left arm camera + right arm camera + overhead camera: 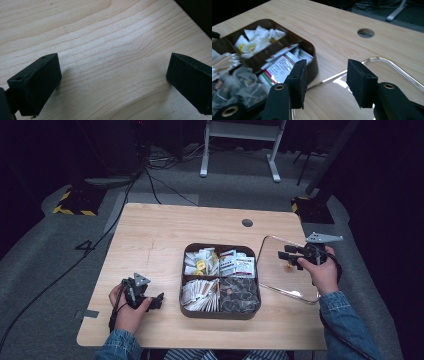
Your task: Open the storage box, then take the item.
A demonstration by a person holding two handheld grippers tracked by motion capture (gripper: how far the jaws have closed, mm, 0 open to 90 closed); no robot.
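Right claw [325,82] apart above near-left corner of clear lid [387,65] lying flat on desk [155,235] just right of brown box [220,312]; left claw [112,82] apart, over bare desk.

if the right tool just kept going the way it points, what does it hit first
Probably the near wall of the brown compartment box. The right tool hovers open over the clear lid lying on the table, its jaws aimed toward the box and its sachets. Height is unclear, so it might pass above the rim.
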